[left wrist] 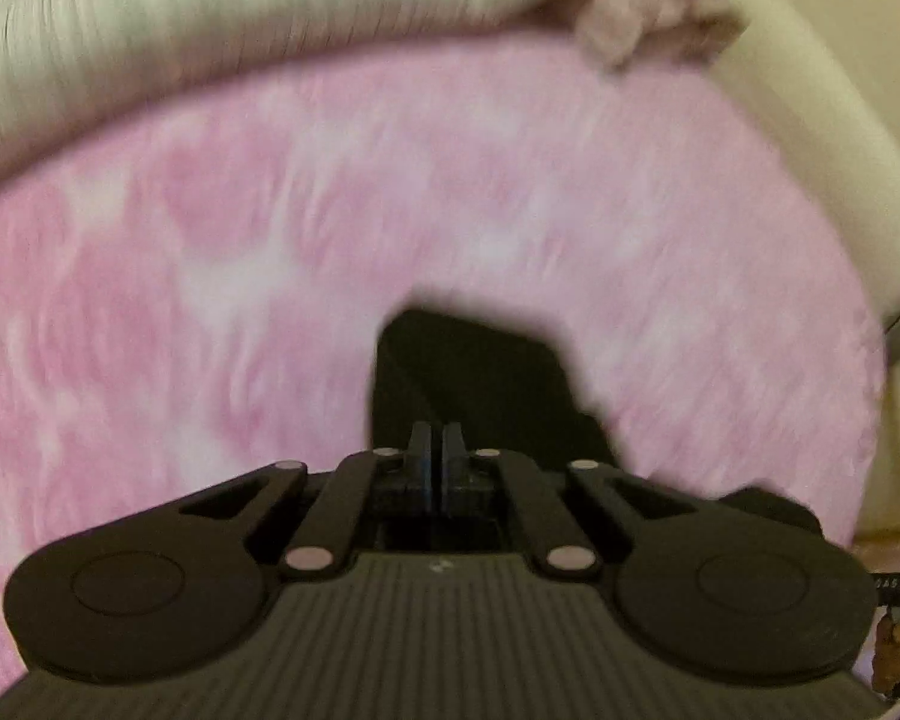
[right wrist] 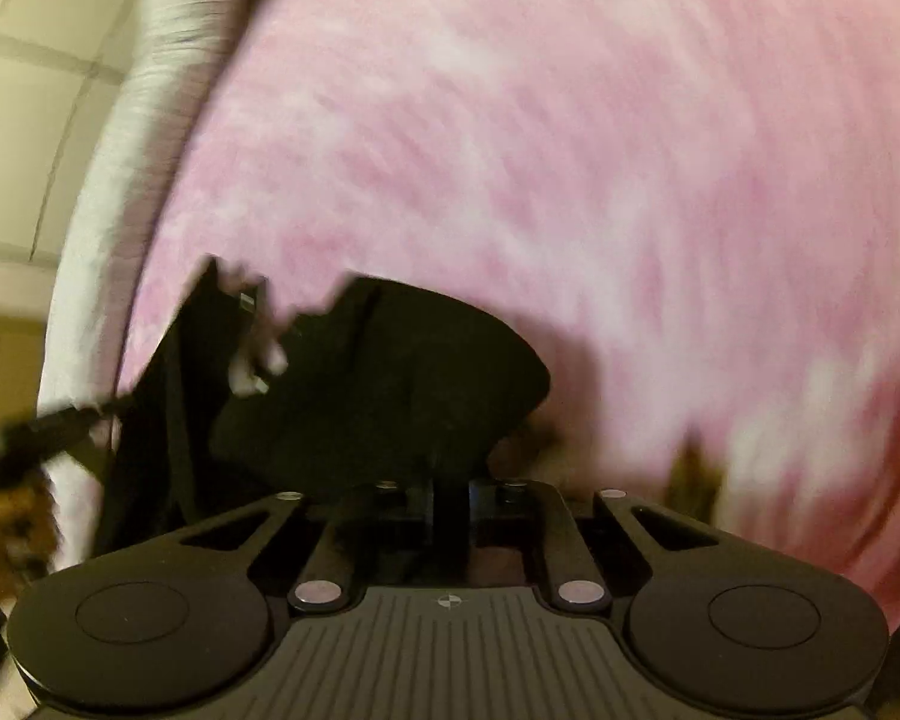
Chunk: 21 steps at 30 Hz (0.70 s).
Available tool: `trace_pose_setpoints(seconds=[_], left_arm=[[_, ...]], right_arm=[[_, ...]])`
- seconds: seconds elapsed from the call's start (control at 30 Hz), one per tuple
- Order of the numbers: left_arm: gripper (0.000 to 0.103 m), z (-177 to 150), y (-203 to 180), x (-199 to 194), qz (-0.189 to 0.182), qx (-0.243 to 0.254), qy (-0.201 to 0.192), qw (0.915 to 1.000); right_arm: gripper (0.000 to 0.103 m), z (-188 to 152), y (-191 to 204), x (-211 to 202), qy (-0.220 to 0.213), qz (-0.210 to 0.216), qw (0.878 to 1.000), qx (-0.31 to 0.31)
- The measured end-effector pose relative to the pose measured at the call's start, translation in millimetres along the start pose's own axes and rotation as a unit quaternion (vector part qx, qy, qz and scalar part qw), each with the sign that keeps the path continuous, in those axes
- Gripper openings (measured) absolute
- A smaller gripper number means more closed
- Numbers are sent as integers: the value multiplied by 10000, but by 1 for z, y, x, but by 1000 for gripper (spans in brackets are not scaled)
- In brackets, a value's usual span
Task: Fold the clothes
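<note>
The black garment point(right wrist: 384, 384) hangs bunched over the pink fleece blanket point(right wrist: 570, 150), held at two points, likely so it can be spread for a fold; the right gripper point(right wrist: 450, 498) is clamped on its near edge, fingers together; the left gripper point(left wrist: 435, 450) pinches dark cloth likewise; a pale cover point(left wrist: 150, 18) lies on the far side.

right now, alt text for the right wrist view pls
The right gripper, jaws closed, grips a black garment bunched just ahead of it, above a pink blanket that fills most of the blurred frame. A white blanket edges the pink one at left, with a cream wall beyond.
</note>
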State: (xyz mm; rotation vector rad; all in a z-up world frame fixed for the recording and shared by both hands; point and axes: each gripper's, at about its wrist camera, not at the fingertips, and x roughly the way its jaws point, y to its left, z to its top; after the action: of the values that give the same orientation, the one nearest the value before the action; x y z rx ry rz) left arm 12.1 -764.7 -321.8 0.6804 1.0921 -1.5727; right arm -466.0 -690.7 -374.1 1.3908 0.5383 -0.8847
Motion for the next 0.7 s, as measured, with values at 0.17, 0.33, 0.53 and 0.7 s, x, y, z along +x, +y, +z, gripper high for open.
trace_pose_setpoints(seconds=[0.17, 0.33, 0.53, 0.7], left_arm=[[0, 88, -51, -34, -255, 461, -965, 9939], [0, 172, -105, -11, -465, 728, -1435, 9859], [22, 83, -105, 19, -149, 460, -488, 9976], [38, 9, -104, 44, 115, 232, 305, 9992]], right_arm=[[7, 70, 14, -83, -994, -106, 9915, -832], [7, 116, -10, -124, -1423, -685, 9765, -1466], [8, 132, -77, -98, -886, -1286, 9797, -1255], [42, 131, -87, -107, -706, -2252, 9593, -1549]])
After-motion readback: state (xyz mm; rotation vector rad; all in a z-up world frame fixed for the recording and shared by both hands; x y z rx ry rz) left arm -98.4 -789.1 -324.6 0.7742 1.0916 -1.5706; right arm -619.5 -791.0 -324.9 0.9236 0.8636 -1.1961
